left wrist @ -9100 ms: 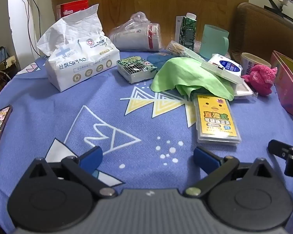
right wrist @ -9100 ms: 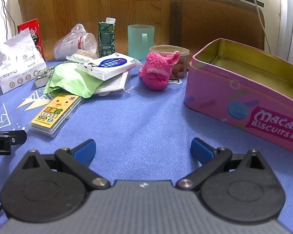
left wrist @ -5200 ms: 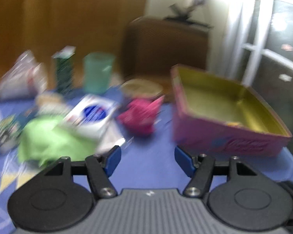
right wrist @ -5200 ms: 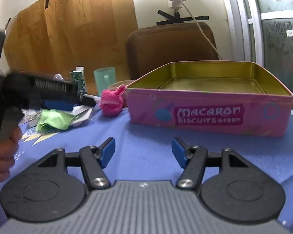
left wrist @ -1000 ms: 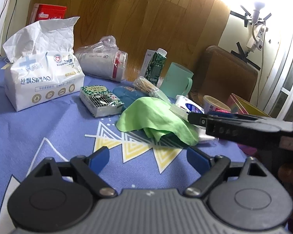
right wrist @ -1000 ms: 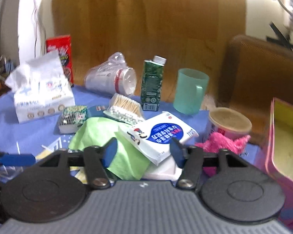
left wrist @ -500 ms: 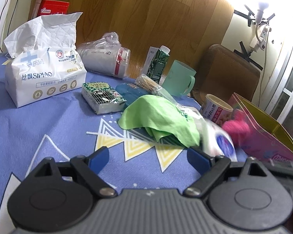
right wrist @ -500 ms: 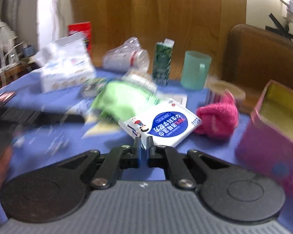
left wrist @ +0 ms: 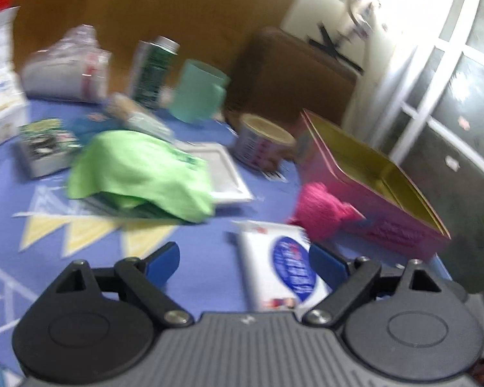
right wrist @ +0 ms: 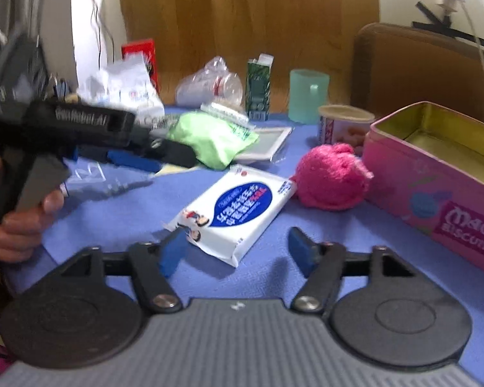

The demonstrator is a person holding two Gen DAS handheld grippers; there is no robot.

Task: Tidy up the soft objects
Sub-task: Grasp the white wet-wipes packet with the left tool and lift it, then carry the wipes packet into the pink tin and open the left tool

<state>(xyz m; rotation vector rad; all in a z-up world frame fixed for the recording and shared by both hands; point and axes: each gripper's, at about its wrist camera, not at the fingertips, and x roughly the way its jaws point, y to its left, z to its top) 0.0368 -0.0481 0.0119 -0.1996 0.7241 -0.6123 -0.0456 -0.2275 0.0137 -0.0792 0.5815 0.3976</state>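
Two grippers: you hold one in each hand over the blue patterned tablecloth (right wrist: pixel 129 206).
Right gripper (right wrist: pixel 237 248): jaws have just been opening and now stand apart; nothing pressed between the pads. Its left fingertip (right wrist: pixel 172 250) overlaps the near corner of the wipes pack in view.
Left gripper (left wrist: pixel 245 262): jaws wide apart, nothing clamped; seen from your right wrist it reaches in from the left edge, your hand (right wrist: pixel 19 219) on its handle.
Wipes pack (right wrist: pixel 234 209): white with a blue oval label, lying flat on the cloth near the front, just beside the pink plush.
Pink plush (right wrist: pixel 332 177): fuzzy ball touching, or all but touching, the tin's near wall; blur hides which.
Pink biscuit tin (right wrist: pixel 435 174): open, gold inside, at the right edge of the table.
Green cloth (left wrist: pixel 138 171): crumpled heap mid-table, draped partly over a white tray (left wrist: pixel 222 174).
Back edge: teal mug (right wrist: pixel 308 95), green carton (right wrist: pixel 258 85), bagged cups (right wrist: pixel 209 85), tissue pack (right wrist: pixel 126 90), snack cup (right wrist: pixel 342 125).
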